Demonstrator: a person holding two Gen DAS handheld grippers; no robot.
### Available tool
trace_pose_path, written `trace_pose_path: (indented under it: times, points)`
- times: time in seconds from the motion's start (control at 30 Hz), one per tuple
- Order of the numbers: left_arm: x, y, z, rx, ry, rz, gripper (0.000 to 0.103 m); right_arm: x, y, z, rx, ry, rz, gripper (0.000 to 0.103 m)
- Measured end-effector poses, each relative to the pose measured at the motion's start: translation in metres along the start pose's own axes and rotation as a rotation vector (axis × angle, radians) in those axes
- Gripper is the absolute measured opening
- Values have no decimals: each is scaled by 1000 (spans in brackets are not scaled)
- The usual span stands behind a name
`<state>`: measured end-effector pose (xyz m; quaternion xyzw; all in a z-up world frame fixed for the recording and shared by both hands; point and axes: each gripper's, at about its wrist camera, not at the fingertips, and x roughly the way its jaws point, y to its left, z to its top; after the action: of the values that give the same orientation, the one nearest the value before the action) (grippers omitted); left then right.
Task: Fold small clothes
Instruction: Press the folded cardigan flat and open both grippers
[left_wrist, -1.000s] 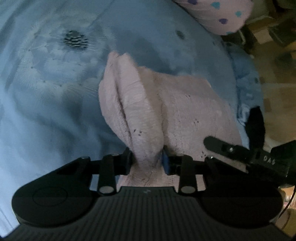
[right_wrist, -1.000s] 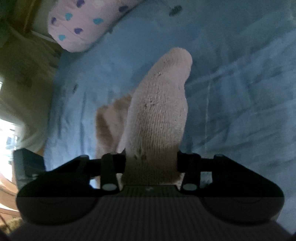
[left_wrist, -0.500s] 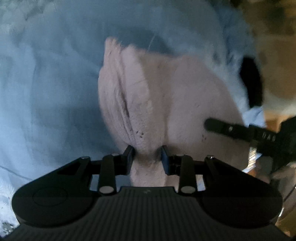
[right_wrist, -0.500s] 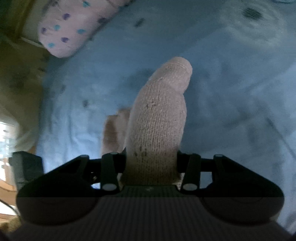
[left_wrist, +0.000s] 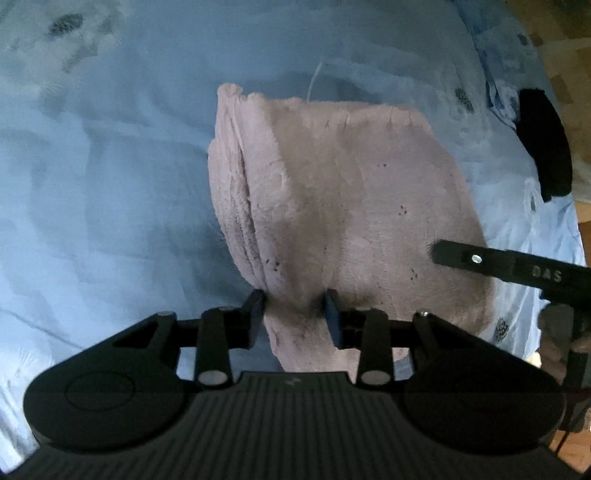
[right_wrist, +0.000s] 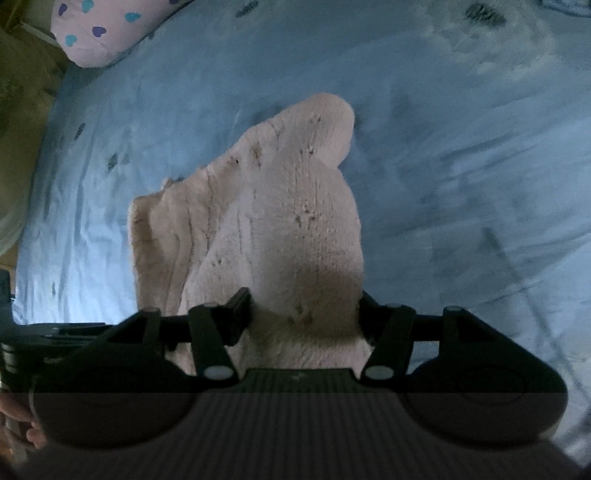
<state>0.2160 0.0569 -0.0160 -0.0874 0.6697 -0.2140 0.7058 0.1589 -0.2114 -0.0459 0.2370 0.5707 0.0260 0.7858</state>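
Tongs gripped the same knit (left_wrist: 351, 192) at two places, presumably so that one edge could be carried over as a straight line rather than dragged by a corner. The left gripper (left_wrist: 294, 312) had its jaws drawn close together on a bunched tuck of the pale pink cloth, near the side where several layers stacked. The right gripper (right_wrist: 304, 314) stood wider, its jaws pressed against a thick roll of the same cloth, which filled the gap between them. In the left view one right finger (left_wrist: 480, 258) reached in over the cloth's near right part.

From both grips the knit ran forward and down, its far edge seeming to rest on the blue sheet (left_wrist: 110, 184); how much of it hung free could not be told. That far contact probably served as the hinge for the fold. Beyond lay a heart-print pillow (right_wrist: 103, 29) and, at the bed's edge, a dark item (left_wrist: 545, 144), both well apart from the work.
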Motion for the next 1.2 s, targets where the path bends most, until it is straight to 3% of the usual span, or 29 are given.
trace_pose_path:
  times: [0.2, 0.27, 0.37, 0.5, 0.6, 0.73, 0.9, 1.03, 1.2]
  points:
    - [-40, -3, -24, -57, -80, 10, 54, -40, -7, -12, -33, -58, -11, 58]
    - [-51, 0, -32, -67, -103, 23, 54, -43, -8, -17, -48, -57, -4, 31]
    - [-47, -6, -35, -55, -113, 34, 54, -38, -12, -25, -87, -32, -16, 26]
    - [-27, -8, -37, -3, -89, 79, 54, -15, -10, -35, -129, -6, -69, 26]
    - [-18, -2, -37, -9, -73, 104, 54, -5, -6, -41, -168, -34, -94, 26]
    - [-43, -4, -31, -9, -175, 78, 54, -18, -1, -38, -147, -55, -107, 27]
    - [-58, -11, -15, 12, -280, 78, 54, -41, 15, -28, -163, -184, -70, 28]
    - [-38, -16, -9, 3, -304, 91, 54, -26, 24, -18, -251, -216, -41, 28]
    - [2, -22, -19, 20, -319, 209, 54, 7, 14, -19, -334, -231, -30, 28]
